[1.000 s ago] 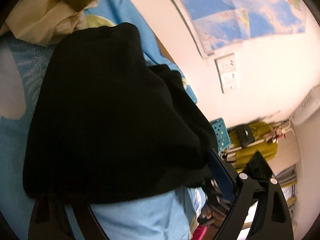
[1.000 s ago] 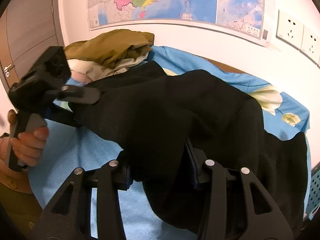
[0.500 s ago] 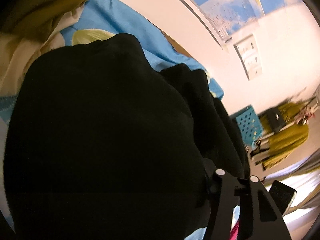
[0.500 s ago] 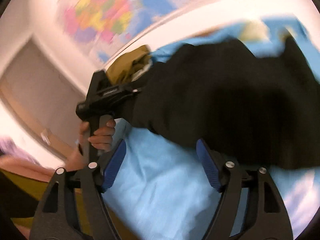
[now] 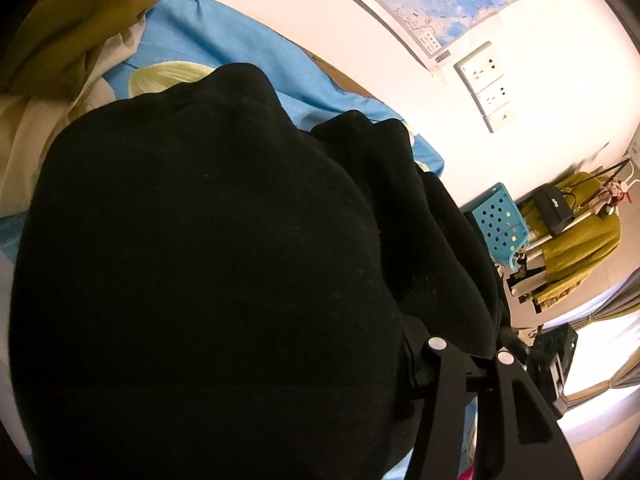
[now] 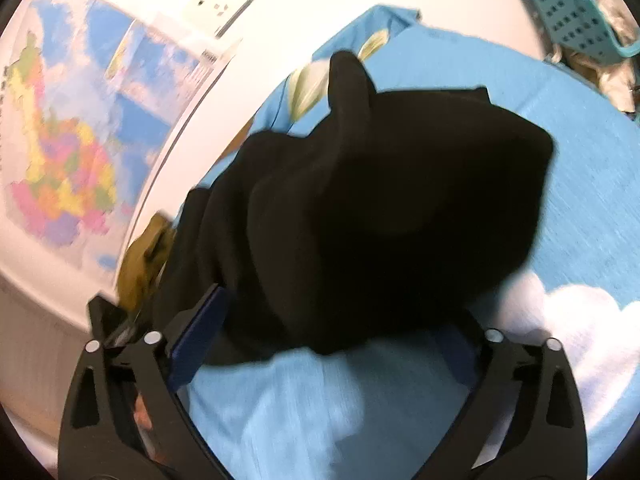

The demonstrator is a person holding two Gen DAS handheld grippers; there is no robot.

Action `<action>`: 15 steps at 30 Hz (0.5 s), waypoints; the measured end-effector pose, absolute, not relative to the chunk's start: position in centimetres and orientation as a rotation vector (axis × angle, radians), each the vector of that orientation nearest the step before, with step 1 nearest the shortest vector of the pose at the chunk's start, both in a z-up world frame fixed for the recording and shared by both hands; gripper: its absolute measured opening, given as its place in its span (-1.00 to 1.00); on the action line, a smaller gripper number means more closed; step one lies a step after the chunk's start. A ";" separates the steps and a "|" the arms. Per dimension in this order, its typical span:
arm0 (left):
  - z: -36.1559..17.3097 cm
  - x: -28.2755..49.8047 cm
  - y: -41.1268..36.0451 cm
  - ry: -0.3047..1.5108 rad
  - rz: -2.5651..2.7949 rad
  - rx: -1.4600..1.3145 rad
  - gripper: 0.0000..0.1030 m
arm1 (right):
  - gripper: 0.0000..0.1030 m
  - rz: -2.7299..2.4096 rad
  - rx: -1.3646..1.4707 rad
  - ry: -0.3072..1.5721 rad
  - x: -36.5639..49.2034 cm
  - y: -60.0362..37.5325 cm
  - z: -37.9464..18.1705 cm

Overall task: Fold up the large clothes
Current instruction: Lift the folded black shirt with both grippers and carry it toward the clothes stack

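Cloth had left your right gripper (image 6: 324,344): a second before it pinched the black garment (image 6: 380,208), now its jaws stood wide. Your left gripper (image 5: 320,380) was buried under fabric; I couldn't tell its grip. The garment lay heaped on the blue sheet (image 6: 580,160), stretching toward the map (image 6: 60,140) wall.

Left gripper (image 5: 256,384) buried under black garment (image 5: 208,264): only one finger's frame visible, jaw state impossible to tell. Garment cut off by left wrist view's bottom edge. Right wrist view smeared with motion blur: wall map (image 6: 68,148) unreadable, olive clothing (image 6: 140,260) mostly hidden behind black fabric. Right gripper (image 6: 320,348) right pad half covered by garment hem.
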State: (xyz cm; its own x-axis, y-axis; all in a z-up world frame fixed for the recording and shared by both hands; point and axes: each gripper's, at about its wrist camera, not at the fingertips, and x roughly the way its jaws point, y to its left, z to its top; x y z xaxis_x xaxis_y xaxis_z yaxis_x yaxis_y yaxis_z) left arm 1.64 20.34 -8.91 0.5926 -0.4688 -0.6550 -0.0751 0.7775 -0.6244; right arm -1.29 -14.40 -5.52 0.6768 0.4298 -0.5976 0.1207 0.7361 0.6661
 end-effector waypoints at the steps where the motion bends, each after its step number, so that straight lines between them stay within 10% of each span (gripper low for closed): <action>1: -8.9 1.6 20.3 0.920 -0.250 -0.657 0.12 | 0.90 0.183 0.730 0.816 -0.9 -14.1 -5.7; 15: -8.4 2.7 19.3 0.920 -0.250 -0.554 0.63 | 0.73 0.248 0.698 0.795 3.2 -13.1 -7.0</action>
State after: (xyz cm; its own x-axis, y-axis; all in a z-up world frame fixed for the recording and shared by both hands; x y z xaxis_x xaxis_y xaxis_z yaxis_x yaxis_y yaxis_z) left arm 2.65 19.32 -8.38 0.5902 -0.4320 -0.6820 -0.0280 0.8333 -0.5521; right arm 3.17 -13.11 -6.95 0.6860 0.4536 -0.5689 0.0490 0.7513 0.6582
